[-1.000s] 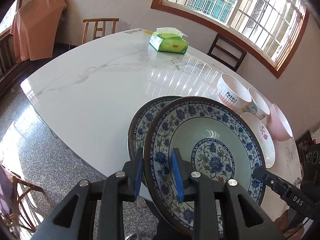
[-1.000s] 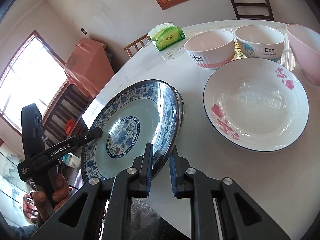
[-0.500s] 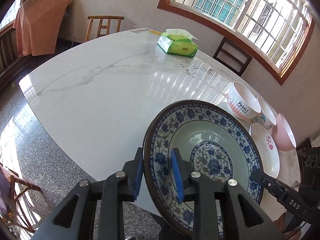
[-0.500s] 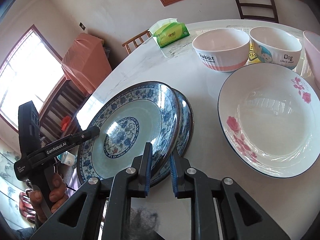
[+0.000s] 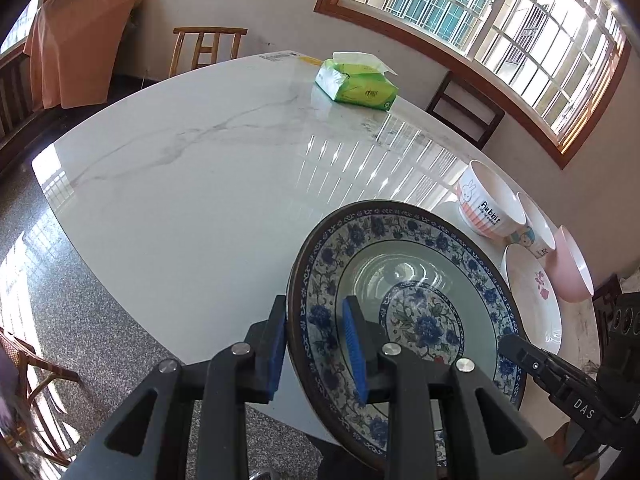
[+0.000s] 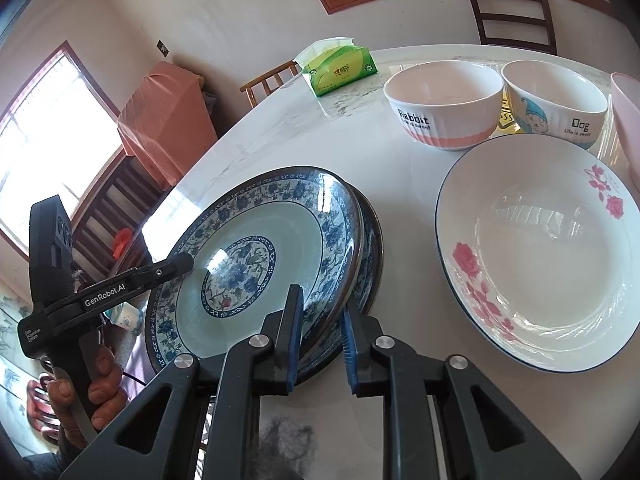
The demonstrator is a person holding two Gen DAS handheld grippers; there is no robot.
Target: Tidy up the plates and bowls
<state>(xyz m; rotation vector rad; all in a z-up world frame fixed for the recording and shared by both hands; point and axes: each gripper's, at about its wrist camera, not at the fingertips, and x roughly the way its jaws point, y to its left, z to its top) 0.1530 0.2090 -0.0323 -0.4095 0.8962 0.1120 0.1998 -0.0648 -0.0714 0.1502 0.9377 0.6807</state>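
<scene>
Left claw (image 5: 316, 344) and right claw (image 6: 320, 338) both clench narrowly on opposite rims of the upper blue floral plate (image 6: 256, 256), which tilts over a second matching plate (image 6: 370, 256) lying on the desk (image 5: 192, 184), beside the white rose plate (image 6: 540, 252).

Blue-patterned plate (image 6: 256, 248) tilted over its twin (image 6: 370, 248) (beside rose plate (image 6: 548, 256)), bowls (image 6: 444, 108) behind
</scene>
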